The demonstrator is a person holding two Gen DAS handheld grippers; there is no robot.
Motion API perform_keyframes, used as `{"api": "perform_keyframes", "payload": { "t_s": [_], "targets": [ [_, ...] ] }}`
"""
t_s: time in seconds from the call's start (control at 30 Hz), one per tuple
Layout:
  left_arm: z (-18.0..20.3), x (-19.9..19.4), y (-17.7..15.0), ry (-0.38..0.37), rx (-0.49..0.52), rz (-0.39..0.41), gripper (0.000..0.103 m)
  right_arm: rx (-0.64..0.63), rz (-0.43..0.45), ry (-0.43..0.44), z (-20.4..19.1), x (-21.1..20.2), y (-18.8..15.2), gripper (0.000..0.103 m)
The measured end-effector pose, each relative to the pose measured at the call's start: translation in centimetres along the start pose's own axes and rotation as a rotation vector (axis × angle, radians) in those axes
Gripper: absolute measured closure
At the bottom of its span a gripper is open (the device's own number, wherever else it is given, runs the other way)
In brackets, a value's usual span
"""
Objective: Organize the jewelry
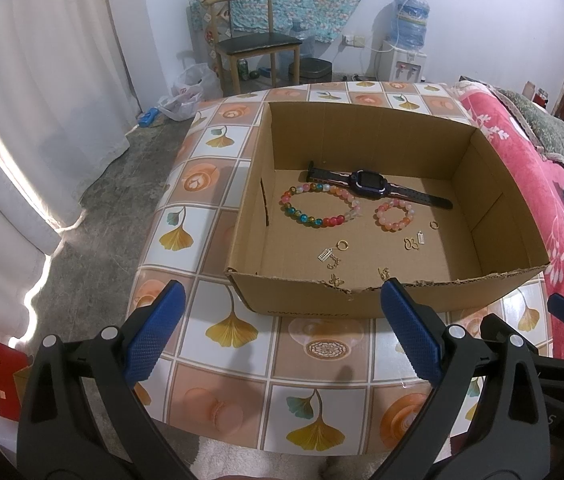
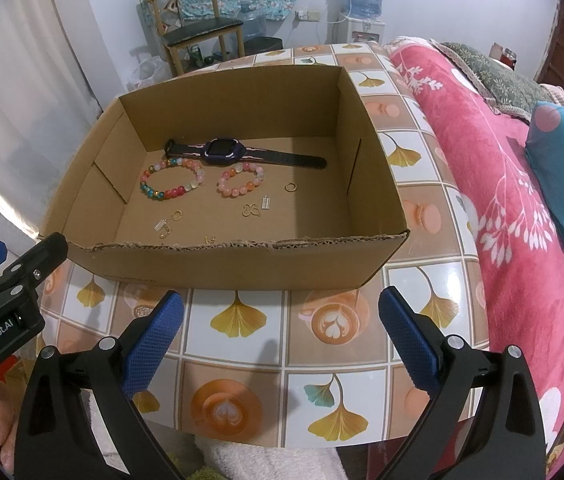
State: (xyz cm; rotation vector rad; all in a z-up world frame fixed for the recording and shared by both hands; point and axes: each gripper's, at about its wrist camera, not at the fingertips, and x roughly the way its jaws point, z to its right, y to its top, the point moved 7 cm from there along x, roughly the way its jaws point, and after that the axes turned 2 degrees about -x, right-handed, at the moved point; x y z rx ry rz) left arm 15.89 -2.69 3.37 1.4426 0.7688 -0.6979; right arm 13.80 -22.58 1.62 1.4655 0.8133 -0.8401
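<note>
Left wrist view shows your left gripper [image 1: 279, 330] spread wide and holding nothing, poised above the tiled surface [image 1: 217, 152] just short of the cardboard box [image 1: 494, 292]. Your right gripper [image 2: 279, 330] is equally wide and bare, near the box's torn front wall. All the jewelry lies loose on the box floor. The smartwatch [image 1: 366, 182] sits toward the back; its strap is flexible but the body is rigid, so pinch across the case. In front lie 2 bead bracelets: the multicolored one [image 1: 320, 206] and the smaller pink one [image 1: 396, 214]. Both look glossy and likely to slip or roll, so close across a single strand, not the ring's hollow. The small gold rings [image 1: 342, 245], butterfly charm [image 1: 410, 244] and silver tags [image 1: 420, 237] look light and flat; expect them to skid on cardboard, and grip with the fingertips only.
</note>
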Motion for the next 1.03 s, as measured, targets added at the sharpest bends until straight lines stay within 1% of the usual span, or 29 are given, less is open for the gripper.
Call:
{"api": "perform_keyframes", "payload": {
  "t_s": [1.03],
  "targets": [
    [0.07, -0.16, 0.03, -0.001, -0.006, -0.002, 0.008, 0.002, 0.0, 0.003, 0.1, -0.16, -0.09, 0.008]
  ]
}}
